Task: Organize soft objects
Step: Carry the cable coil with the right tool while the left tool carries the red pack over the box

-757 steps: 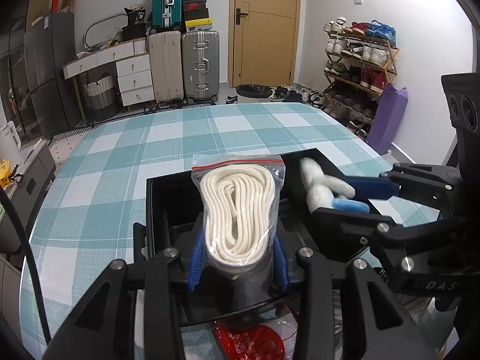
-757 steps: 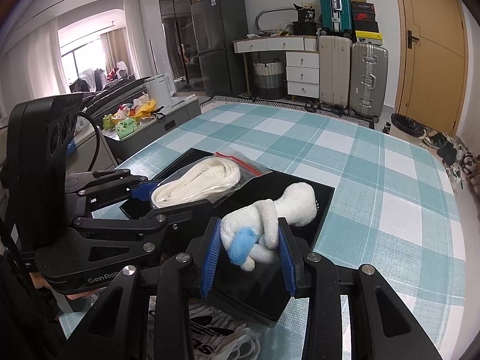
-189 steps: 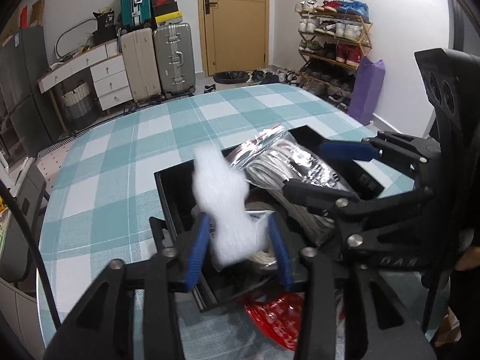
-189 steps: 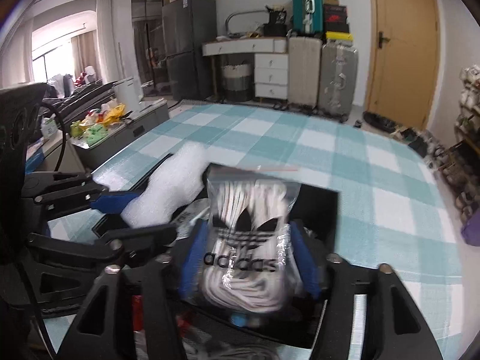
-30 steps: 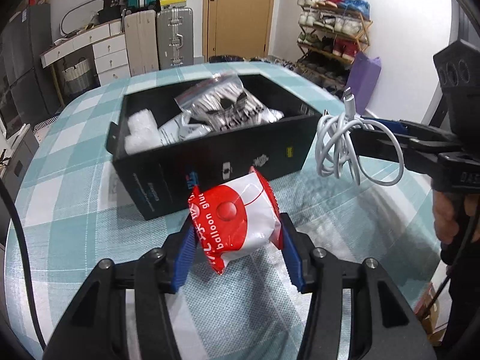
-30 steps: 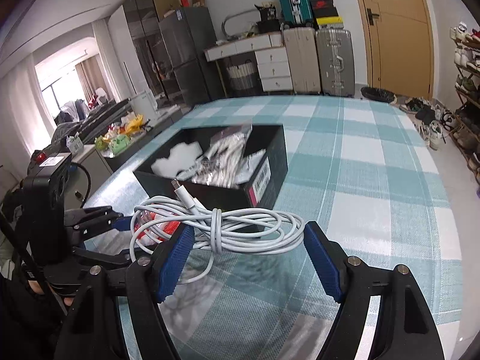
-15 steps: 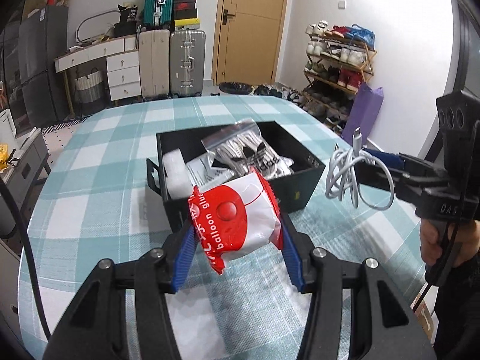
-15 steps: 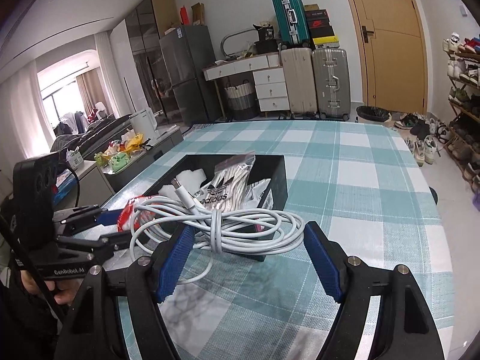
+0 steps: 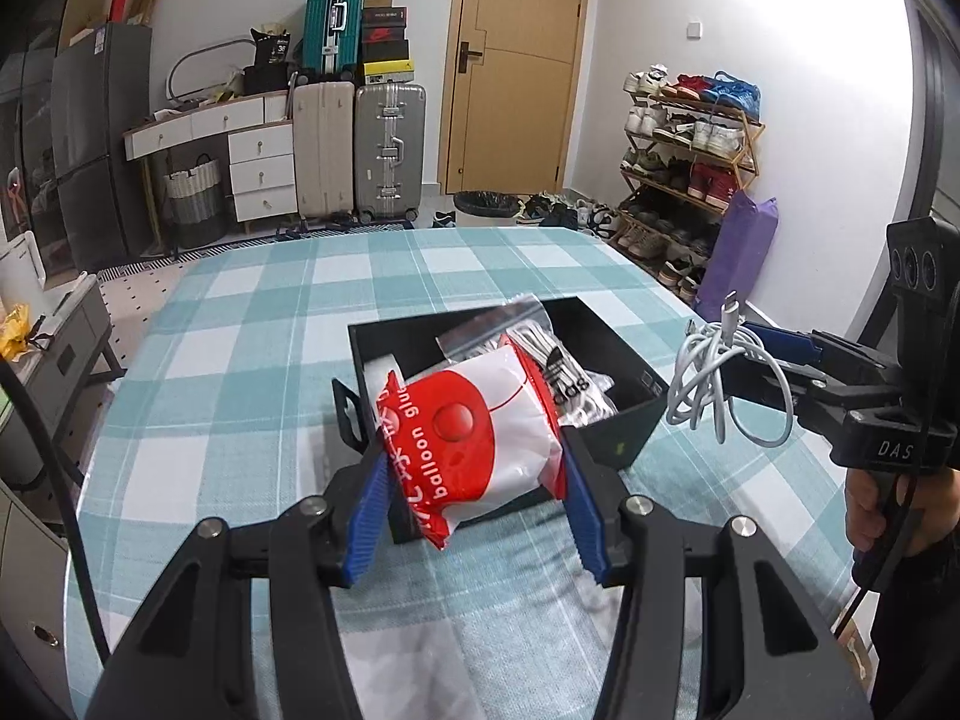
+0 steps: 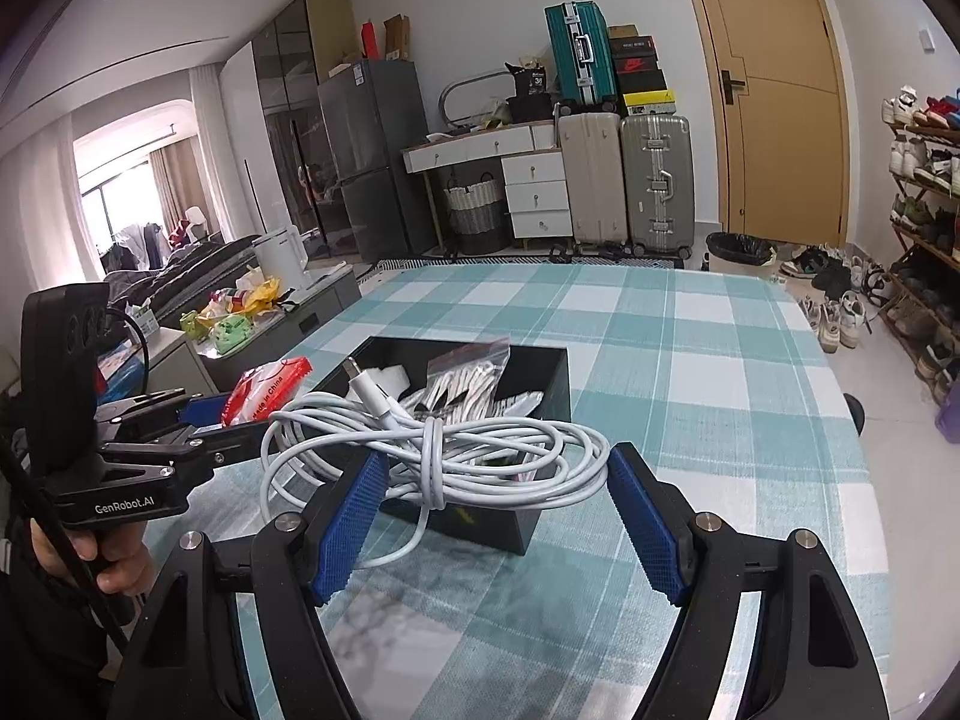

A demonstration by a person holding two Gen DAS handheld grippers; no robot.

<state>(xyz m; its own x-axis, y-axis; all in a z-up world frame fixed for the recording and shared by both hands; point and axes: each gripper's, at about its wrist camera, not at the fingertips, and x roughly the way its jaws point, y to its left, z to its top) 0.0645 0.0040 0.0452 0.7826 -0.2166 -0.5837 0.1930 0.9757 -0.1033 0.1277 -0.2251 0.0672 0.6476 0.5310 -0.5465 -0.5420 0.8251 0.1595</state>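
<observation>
Both grippers loaded over the black rectangular box (image 9: 624, 420)

Left gripper (image 9: 474, 480) clamped on a red-and-white plastic packet (image 9: 468, 450); right gripper (image 10: 492, 498) clamped on a coiled white charging cable (image 10: 444, 450).

One black box (image 9: 624, 444) is seen on the table, one red-and-white packet (image 9: 474, 450), one coiled white cable (image 10: 444, 450) and one clear bag of white laces (image 10: 462, 384); perhaps one white foam piece (image 10: 384, 375), partly hidden. Three suitcases (image 10: 654, 180) are counted.
</observation>
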